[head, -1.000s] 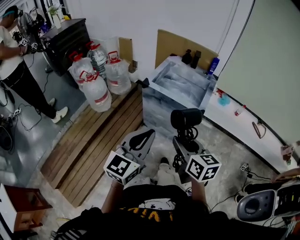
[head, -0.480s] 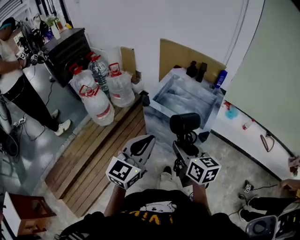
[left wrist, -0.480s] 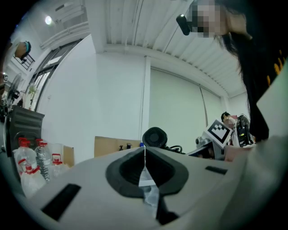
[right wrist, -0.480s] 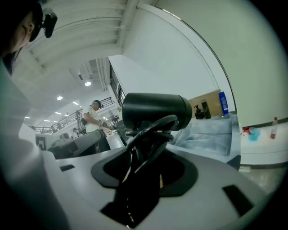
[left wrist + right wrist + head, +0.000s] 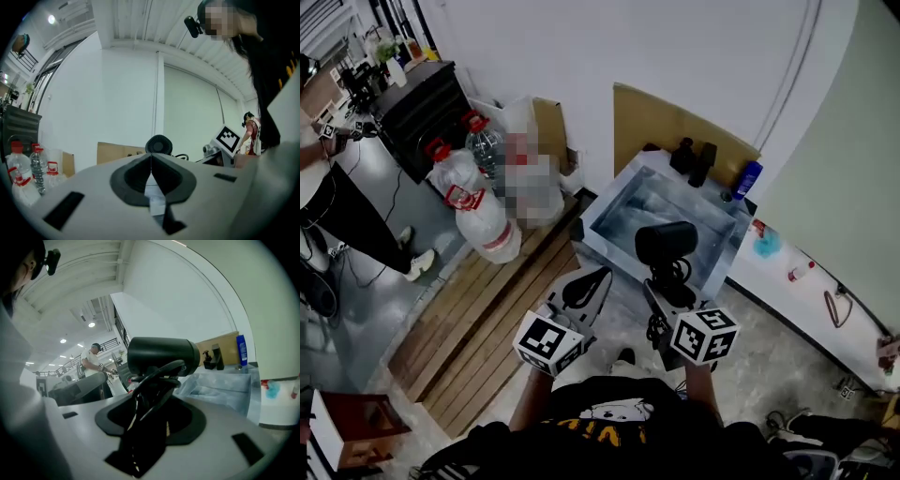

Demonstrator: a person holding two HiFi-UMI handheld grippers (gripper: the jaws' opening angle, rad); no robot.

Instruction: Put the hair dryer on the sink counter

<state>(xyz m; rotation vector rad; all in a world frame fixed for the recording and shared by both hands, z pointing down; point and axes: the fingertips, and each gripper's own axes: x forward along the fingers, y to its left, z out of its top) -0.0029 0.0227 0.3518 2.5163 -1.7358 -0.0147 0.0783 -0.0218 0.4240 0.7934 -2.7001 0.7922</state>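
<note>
Black hair dryer (image 5: 667, 244): held upright in the air, seen against the near rim of the sink (image 5: 613, 192), touching neither the sink nor its surface.
Right gripper (image 5: 667, 295): jaws clamped on the dryer's handle, the barrel standing crosswise above the jaw tips.
Cord (image 5: 154, 380): looped in a bunch round the handle, right at the jaws.
Left gripper (image 5: 584, 286): jaws pressed together with nothing between them, just short of the sink's near-left corner and beside the dryer.
Head view only: both grippers in front of the sink, water jugs (image 5: 478, 211) to the sink's left, wooden floorboards (image 5: 478, 309) running from its near-left side.
Right gripper view only: the grip on the handle up close; beyond the dryer, dark bottles (image 5: 213, 357) and a blue bottle (image 5: 241, 350) on the surface at the sink's back edge.
Left gripper view only: the dryer's round rear grille, with the right gripper's marker cube beside it.
</note>
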